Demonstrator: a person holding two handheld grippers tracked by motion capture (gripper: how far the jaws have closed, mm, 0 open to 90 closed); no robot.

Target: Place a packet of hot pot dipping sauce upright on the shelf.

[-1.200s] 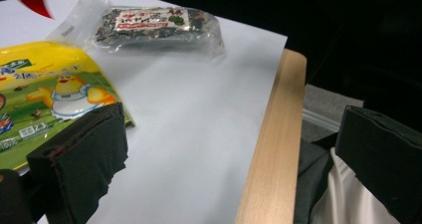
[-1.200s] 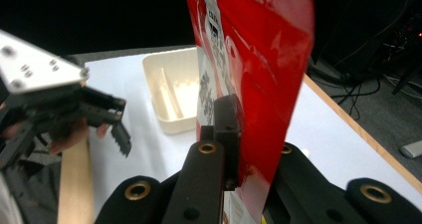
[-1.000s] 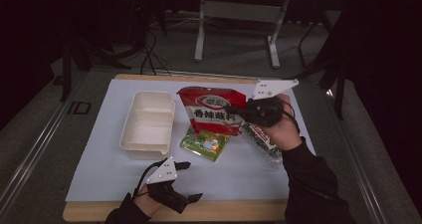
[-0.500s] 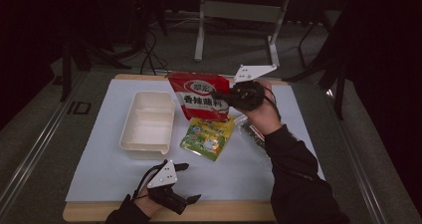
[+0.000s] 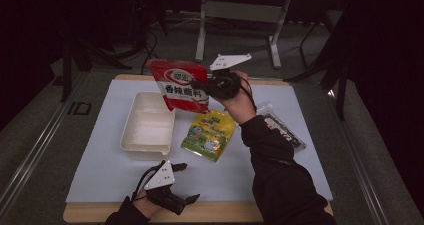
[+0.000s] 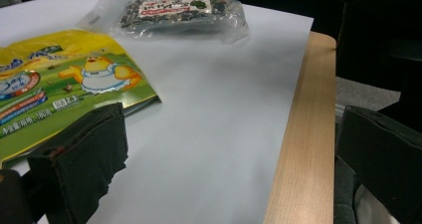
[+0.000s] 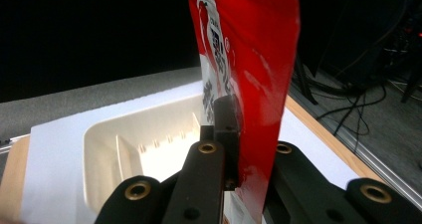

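Above the white mat (image 5: pixel 100 160), the raised right claw (image 5: pixel 207 85) clamps the red packet (image 5: pixel 180 85); the left claw (image 5: pixel 187 182) rests spread.

Looks like a dim lab or recording studio rather than a home: wooden-edged surface (image 5: pixel 220 218) covered with a white sheet (image 5: pixel 100 175), metal rails (image 5: pixel 30 155) along both sides, grey carpeted floor (image 5: pixel 30 115), cables (image 5: pixel 150 45) and a metal stand (image 5: pixel 240 15) at the far end.

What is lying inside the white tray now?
The white tray looks empty, its divider visible. The red bag, held in the right gripper, covers its far right corner, so that part stays unknown.
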